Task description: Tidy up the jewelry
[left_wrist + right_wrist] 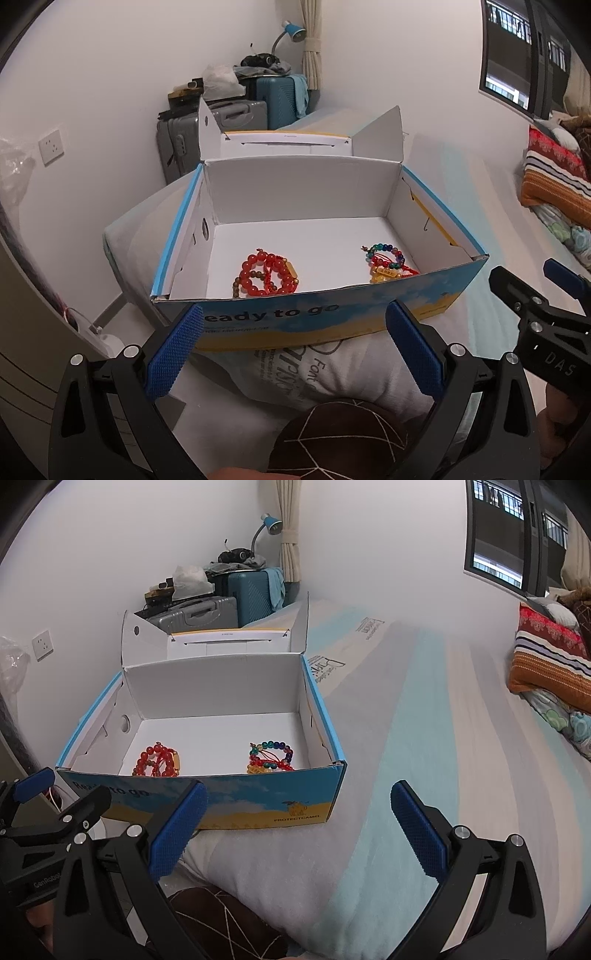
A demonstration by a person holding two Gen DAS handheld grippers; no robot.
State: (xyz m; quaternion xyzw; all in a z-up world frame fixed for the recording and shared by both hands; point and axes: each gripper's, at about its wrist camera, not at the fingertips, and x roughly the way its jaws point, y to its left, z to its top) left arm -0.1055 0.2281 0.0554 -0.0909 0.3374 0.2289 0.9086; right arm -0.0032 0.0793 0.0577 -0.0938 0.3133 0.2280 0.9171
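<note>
With both bracelet heaps lying inside the open blue-and-white cardboard shoebox (314, 317), the empty left gripper (293, 350) and right gripper (299, 829), fingers spread apart, should clear its near wall before descending on the red bead bracelets (266, 275) or multicoloured bead bracelets (388, 262).

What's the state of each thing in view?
Shoe box: open, lid flap folded back, on the bed.
Red bead bracelets: piled in the box, near-left.
Multicolour bead bracelets: piled in the box, near-right.
Left tongs: open, empty.
Right tongs: open, empty.
</note>
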